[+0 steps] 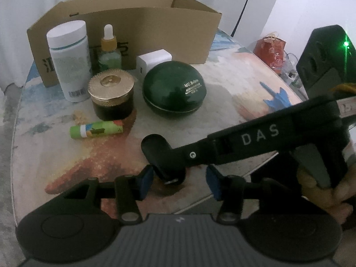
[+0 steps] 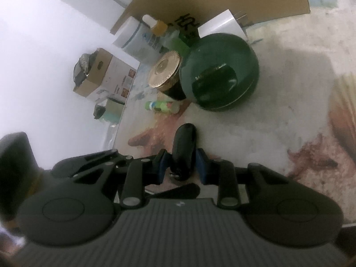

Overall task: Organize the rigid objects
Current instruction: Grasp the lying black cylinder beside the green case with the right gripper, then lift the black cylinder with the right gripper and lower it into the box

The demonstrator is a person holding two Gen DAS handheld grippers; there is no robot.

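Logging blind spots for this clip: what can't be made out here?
- Box interior: both views, its own front wall hides it.
- Black object between the right gripper pads: contact unclear, blurred; right arm covers it in left view.
- White bottle label: too small, blurred.
- Left gripper: open, holding nothing.

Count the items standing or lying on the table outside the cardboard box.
7: white bottle, dropper bottle and white cube by the box; gold-lidded jar; green round case; green tube lying in front; black object between the right gripper's fingers. Others may be hidden.
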